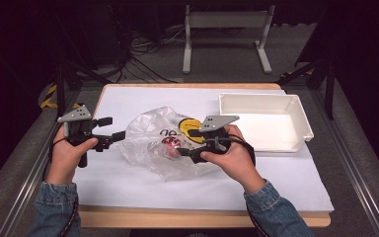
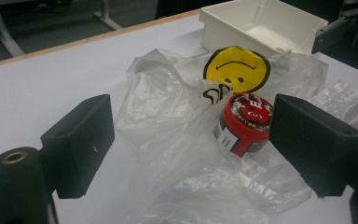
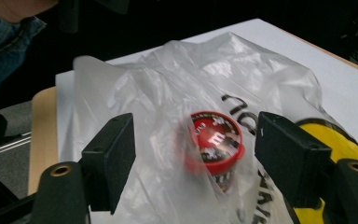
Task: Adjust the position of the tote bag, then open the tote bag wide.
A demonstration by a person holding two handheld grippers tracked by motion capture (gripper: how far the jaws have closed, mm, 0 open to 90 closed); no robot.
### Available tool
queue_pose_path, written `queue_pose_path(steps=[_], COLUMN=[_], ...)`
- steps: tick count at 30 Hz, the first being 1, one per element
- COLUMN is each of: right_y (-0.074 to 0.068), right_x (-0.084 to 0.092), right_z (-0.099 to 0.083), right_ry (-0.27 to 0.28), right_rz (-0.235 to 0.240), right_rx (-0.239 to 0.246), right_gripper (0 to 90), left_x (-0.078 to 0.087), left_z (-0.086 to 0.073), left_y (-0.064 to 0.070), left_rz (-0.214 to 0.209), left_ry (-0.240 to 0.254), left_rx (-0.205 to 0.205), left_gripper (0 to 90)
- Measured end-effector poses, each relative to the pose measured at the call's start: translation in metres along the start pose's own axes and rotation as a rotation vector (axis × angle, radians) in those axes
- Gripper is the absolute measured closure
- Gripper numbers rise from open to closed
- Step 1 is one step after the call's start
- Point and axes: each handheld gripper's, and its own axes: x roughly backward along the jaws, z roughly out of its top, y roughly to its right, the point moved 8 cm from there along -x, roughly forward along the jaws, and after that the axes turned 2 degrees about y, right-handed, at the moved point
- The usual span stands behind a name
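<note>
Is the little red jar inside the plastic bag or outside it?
Inside. The jar shows through the clear bag, with crinkled plastic lying over its red lid.

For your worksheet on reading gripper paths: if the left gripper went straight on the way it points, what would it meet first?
Probably the clear plastic bag, with the red-lidded jar just behind; the left gripper is open.

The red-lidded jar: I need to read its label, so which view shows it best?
The left gripper view: the red-lidded jar is sharp there, showing lid print and side barcode. The right gripper view shows it blurred behind the plastic bag. The high view gives a small red spot.
</note>
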Motion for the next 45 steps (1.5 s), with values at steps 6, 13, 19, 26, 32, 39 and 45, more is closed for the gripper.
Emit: queue_pose_path(steps=[6,13,19,26,32,39,45], right_y=[-0.005,-0.005,-0.001,0.01,0.018,0.018,0.016], right_x=[-0.004,-0.018,-0.033,-0.053,-0.067,-0.082,-0.086], right_z=[0.01,0.019,0.021,0.017,0.013,-0.002,-0.019], right_ry=[0.031,0.061,0.066,0.047,0.021,-0.041,-0.123], right_rz=[0.027,0.083,0.073,0.025,-0.024,-0.049,-0.11], right_rx=[-0.004,-0.073,-0.092,-0.114,-0.115,-0.091,-0.009], right_gripper=[28.6,27.3,26.7,25.1,23.8,18.9,13.9], left_x=[0.009,0.014,0.018,0.022,0.022,0.021,0.021], left_z=[0.005,0.004,0.001,-0.001,-0.002,-0.004,-0.007], left_y=[0.005,0.006,0.005,0.002,0.0,-0.004,-0.01], left_rz=[0.003,0.016,0.024,0.043,0.045,0.052,0.053], left_ry=[0.019,0.02,0.02,0.028,0.018,0.013,0.016], left_rx=[-0.009,-0.02,-0.005,0.001,-0.003,0.002,0.024], left_gripper=[15.0,14.8,14.8,14.8,14.7,14.6,14.4])
